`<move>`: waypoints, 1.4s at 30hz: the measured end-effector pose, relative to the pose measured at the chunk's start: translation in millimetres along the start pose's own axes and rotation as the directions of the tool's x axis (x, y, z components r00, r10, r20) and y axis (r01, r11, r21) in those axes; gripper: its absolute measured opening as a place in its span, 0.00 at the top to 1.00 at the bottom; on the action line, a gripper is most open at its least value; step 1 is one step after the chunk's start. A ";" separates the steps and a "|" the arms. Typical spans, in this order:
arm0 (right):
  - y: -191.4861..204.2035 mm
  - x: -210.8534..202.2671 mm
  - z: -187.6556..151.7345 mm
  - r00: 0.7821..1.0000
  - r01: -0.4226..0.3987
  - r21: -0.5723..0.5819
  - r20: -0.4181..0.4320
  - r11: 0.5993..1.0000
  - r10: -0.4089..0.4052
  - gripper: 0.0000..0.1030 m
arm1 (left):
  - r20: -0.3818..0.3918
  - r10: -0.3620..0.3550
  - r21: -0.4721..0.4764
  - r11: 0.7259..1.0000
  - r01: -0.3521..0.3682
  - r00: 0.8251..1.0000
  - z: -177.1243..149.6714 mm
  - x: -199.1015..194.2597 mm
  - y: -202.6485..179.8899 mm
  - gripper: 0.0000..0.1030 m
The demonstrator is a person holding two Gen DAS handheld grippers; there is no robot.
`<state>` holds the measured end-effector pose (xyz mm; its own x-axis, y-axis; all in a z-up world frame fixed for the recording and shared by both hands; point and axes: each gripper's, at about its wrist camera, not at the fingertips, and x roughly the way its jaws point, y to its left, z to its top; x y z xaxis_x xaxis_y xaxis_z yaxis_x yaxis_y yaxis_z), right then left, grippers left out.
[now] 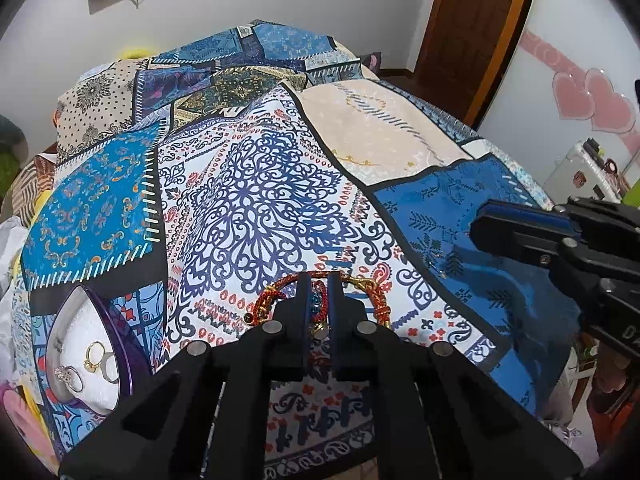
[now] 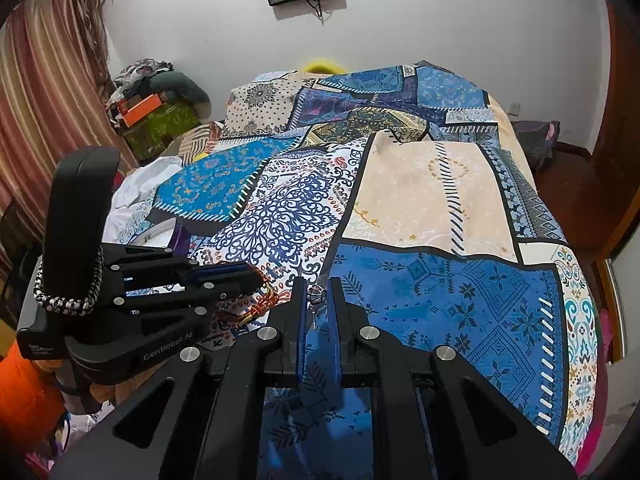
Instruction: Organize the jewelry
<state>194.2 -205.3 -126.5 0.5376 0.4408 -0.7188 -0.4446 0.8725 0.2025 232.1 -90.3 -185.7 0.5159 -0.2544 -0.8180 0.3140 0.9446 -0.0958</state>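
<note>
In the left wrist view my left gripper (image 1: 319, 280) is shut on a red and gold braided bracelet (image 1: 276, 294), which loops around the fingertips just above the patterned bedspread (image 1: 256, 200). A round purple-rimmed jewelry box (image 1: 86, 348) with white foam holds several rings at the lower left. My right gripper (image 2: 318, 286) is shut on a small silver ring or earring (image 2: 317, 294) between its fingertips, over the blue patch. The left gripper (image 2: 256, 276) with the bracelet (image 2: 260, 306) shows at the left of the right wrist view. The right gripper's fingers (image 1: 520, 228) show at the right of the left wrist view.
A patchwork bedspread covers the whole bed. A black and white beaded bracelet (image 2: 68, 300) is wrapped around the left gripper's handle. Clothes and boxes (image 2: 156, 108) pile by the curtain at the left. A wooden door (image 1: 472, 20) stands at the far right.
</note>
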 end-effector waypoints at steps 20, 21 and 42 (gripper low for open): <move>26.1 -14.0 14.1 0.999 -0.016 -0.032 0.049 0.999 0.018 0.91 | 0.186 -0.048 -0.098 0.993 0.067 0.981 -2.6 -93.4 33.9 0.94; 29.5 -14.7 15.1 0.998 -0.018 -0.036 0.053 0.999 0.020 0.91 | 0.190 -0.047 -0.105 0.992 0.068 0.981 -4.5 -97.0 37.6 0.94; 67.8 -9.1 15.6 0.998 -0.040 -0.085 0.039 0.996 0.043 0.91 | 0.055 -0.052 -0.230 0.971 0.064 0.997 -69.1 -77.2 78.1 0.94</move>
<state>170.3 -146.8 -95.8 0.5455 0.4860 -0.6828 -0.5247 0.8333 0.1739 161.7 17.4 -169.3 0.5414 -0.3145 -0.7797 0.1543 0.9488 -0.2756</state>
